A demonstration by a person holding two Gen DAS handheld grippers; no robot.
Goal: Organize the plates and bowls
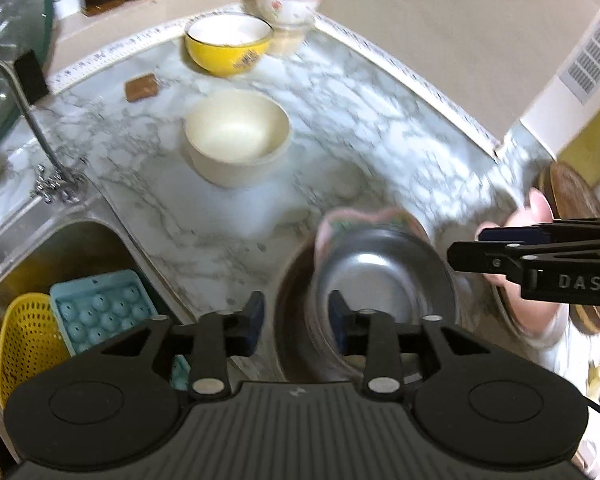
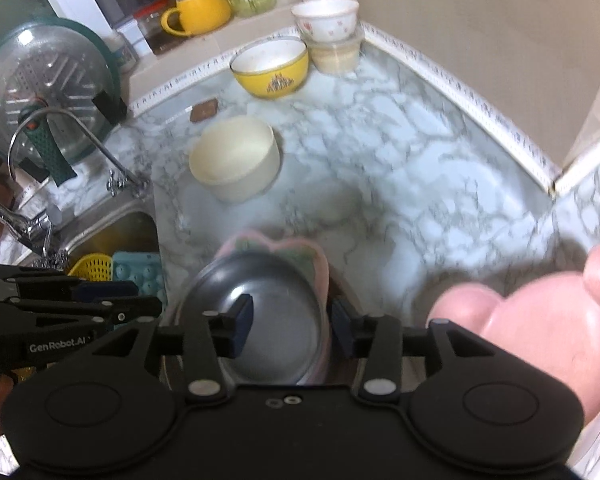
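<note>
Both tongs hang partly parted and empty over a steel bowl (image 2: 260,320), which sits nested in a pink-rimmed plate (image 2: 300,252) on the marble worktop (image 2: 420,168). The left tongs (image 1: 296,316) and right tongs (image 2: 290,324) straddle its opposite rims, so the stacking step looks finished. Next probably comes the cream bowl (image 1: 236,140), needing a rim grip. Lettering reads "GenRobot.AI" and "DAS".

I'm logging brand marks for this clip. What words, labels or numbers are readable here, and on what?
"DAS": white letters on the right claw, cut off by the left wrist view's edge.
"GenRobot.AI": side of the left claw, right wrist view.
Yellow bowl: dark emblem, no readable text.
Tape strip along the wall: marks too blurred.
</note>
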